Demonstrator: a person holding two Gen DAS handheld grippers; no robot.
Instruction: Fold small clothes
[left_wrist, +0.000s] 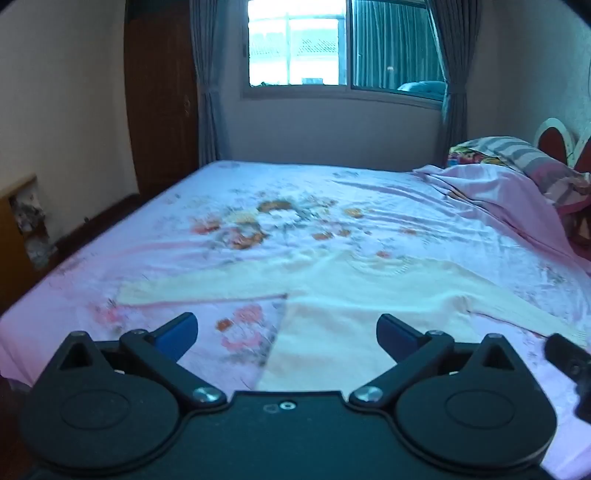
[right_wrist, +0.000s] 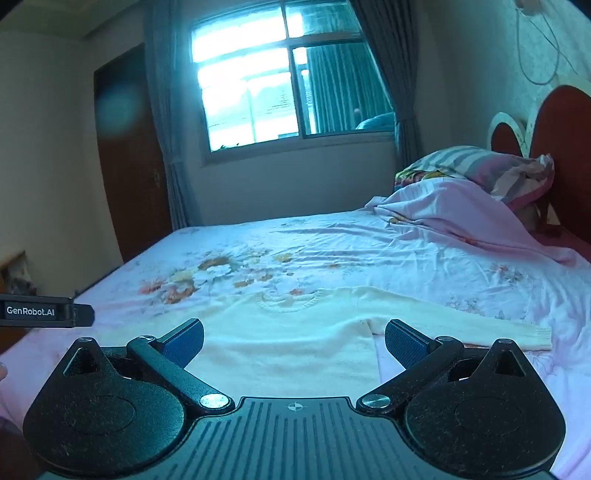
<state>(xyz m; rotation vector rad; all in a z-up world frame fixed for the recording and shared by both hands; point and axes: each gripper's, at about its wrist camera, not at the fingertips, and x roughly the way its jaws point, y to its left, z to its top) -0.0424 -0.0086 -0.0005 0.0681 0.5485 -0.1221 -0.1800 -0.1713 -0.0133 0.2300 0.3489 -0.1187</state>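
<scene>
Left wrist view: one cream knitted sweater (left_wrist: 351, 291) lies flat on the floral bedsheet (left_wrist: 295, 192), at the near edge of the bed, with its neckline toward the window and both sleeves stretched out sideways. This spread-out lay appears deliberate, since it exposes the sleeves and hem for a first fold; no fold is made yet. The left gripper (left_wrist: 286, 332) hangs above the garment's near left portion, jaws spread fully, nothing between them and no contact with the cloth. In the right wrist view the right gripper (right_wrist: 293, 341) is likewise wide apart and empty, poised over the sweater's body beside the right sleeve (right_wrist: 461, 328). Count: one garment, two sleeves visible, two grippers. Further out, one rumpled pink quilt (right_wrist: 461, 218) and one striped pillow (right_wrist: 480, 162) are pushed against the headboard (right_wrist: 561, 147), presumably to keep the working area free. One window (right_wrist: 258, 92) lights the scene.
</scene>
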